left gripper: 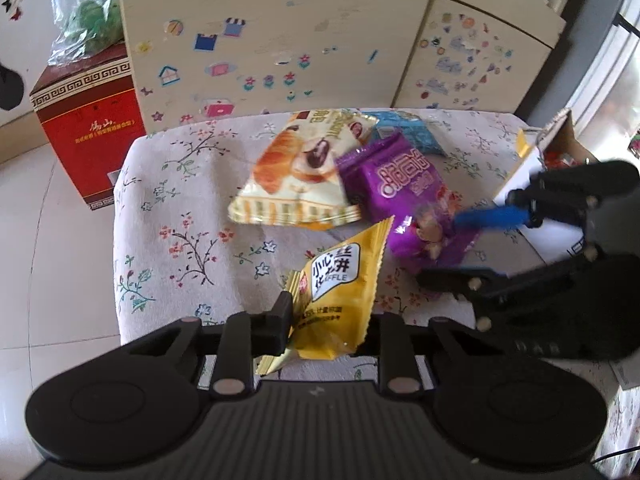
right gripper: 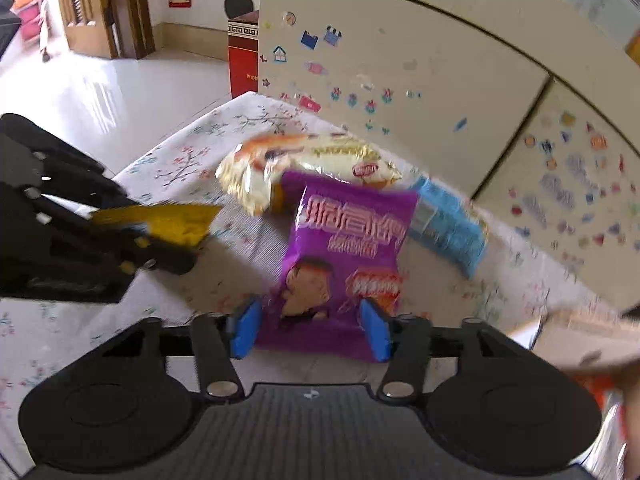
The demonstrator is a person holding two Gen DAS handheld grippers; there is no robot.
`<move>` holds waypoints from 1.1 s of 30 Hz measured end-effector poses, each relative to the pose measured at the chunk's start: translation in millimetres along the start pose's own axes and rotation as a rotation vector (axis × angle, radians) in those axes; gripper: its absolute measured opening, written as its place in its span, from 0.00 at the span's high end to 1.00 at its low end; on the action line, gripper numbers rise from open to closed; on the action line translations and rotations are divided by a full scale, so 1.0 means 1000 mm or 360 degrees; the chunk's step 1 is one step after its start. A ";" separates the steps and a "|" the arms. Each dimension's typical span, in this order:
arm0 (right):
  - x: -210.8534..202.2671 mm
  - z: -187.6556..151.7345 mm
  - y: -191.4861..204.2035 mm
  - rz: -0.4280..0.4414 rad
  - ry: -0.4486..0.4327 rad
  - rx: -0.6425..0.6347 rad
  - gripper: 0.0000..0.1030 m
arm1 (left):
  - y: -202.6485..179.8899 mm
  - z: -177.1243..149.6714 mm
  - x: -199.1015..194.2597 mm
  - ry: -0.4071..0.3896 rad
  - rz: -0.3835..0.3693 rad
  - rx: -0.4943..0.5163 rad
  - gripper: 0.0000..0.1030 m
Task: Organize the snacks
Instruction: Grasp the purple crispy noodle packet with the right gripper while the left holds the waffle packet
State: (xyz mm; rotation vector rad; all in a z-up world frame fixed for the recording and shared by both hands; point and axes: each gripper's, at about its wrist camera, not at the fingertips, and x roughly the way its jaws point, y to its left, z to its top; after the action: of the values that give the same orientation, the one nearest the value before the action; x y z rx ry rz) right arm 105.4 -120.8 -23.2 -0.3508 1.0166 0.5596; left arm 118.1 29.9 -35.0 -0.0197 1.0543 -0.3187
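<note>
- Four snack packets in view on the floral-cloth surface (left gripper: 180,208): yellow waffle packet (left gripper: 340,300), purple packet (right gripper: 344,248), cream croissant packet (left gripper: 296,176), blue packet (right gripper: 452,228).
- Left gripper (left gripper: 324,324) fingers are clamped on the yellow waffle packet at the near edge of the surface; the packet stands up between them.
- Right gripper (right gripper: 312,332), blue-padded fingers half closed around the purple packet's lower end; the pads sit at its two sides, contact looks likely but the blur keeps it unclear.
- Purple packet lies mid-surface, its top overlapping the cream croissant packet; blue packet just to its right, behind.
- Cardboard box (left gripper: 556,148) at the right edge of the surface, flap open; contents cannot be made out.
- Behind the surface: a cream cabinet (left gripper: 280,48) covered in stickers.
- Red box (left gripper: 88,128) on the floor to the left, a clear bag with green stuff (left gripper: 88,16) on top of it.
</note>
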 end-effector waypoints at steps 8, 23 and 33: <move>-0.017 -0.013 -0.002 -0.0037 -0.0169 0.0249 0.20 | 0.007 -0.002 -0.004 -0.0012 -0.0015 -0.0036 0.78; 0.022 0.009 -0.006 -0.0131 -0.0234 0.0265 0.08 | 0.018 -0.001 0.004 -0.0025 -0.0038 -0.0082 0.78; 0.013 0.005 -0.012 -0.0109 -0.0212 0.0372 0.32 | 0.004 -0.001 0.002 -0.0107 0.0034 0.0059 0.87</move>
State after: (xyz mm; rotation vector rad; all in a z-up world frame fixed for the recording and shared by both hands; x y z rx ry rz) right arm 121.2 -124.3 -31.4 -0.1386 0.9262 0.3918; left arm 118.8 32.8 -38.4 0.0140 0.9813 -0.3160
